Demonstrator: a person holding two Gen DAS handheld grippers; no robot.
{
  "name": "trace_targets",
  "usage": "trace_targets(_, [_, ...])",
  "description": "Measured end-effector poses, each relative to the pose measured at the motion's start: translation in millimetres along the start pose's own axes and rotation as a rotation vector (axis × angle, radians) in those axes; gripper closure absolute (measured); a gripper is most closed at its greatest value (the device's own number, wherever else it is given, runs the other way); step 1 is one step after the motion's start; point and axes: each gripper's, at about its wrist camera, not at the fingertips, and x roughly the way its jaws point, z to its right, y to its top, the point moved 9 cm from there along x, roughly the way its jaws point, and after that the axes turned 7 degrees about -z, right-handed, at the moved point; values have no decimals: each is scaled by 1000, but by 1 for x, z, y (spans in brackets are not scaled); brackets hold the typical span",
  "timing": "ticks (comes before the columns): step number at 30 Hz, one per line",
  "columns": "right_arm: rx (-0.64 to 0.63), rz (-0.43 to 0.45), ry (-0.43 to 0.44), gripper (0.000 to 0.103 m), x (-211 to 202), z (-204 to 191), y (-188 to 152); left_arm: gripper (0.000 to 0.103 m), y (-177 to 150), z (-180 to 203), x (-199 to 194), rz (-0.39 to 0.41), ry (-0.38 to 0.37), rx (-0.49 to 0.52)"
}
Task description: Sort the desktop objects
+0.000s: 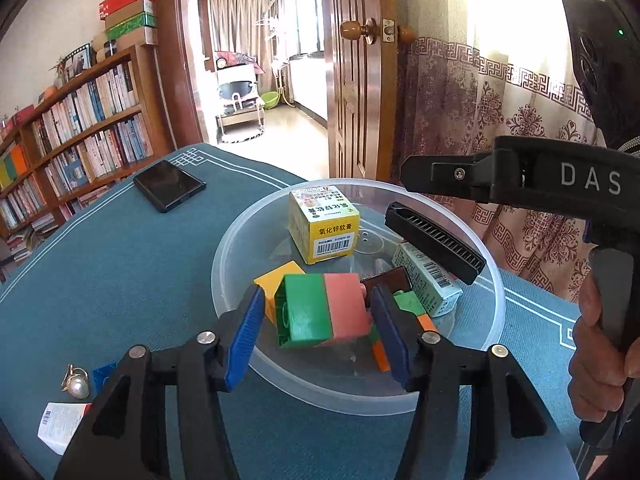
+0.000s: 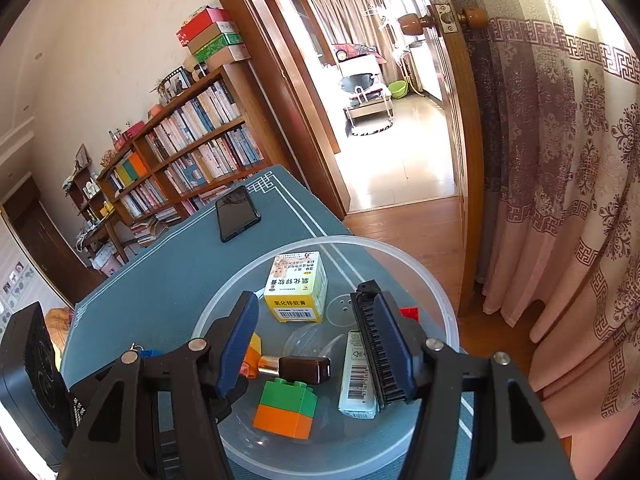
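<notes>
Green-and-pink toy block (image 1: 326, 310) sits between the left gripper (image 1: 320, 328) pads, which stand apart from it: a drop into the clear plastic bowl (image 1: 490, 344). The right gripper (image 2: 314, 344) hangs spread, empty, over the bowl. Next: fetch the pearl ring (image 1: 76, 383) at eight o'clock.

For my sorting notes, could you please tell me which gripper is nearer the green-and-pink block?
Left. The left gripper straddles the green-and-pink block; the right gripper hangs above the bowl's far side.
</notes>
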Motion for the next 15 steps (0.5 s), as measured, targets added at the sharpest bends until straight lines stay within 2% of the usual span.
trace_targets(2, [-3,-2,1,38,0,-1,-1,32,2,-2,-6,22,6,-3])
trace_targets(6, [-9,-8,3,38,2,-3,-2,32,6,-9,-15,43,-18,-29])
trace_targets(15, [-23,-26,12,38,7,-10,-8,32,7,-38,-24,46,9,-118])
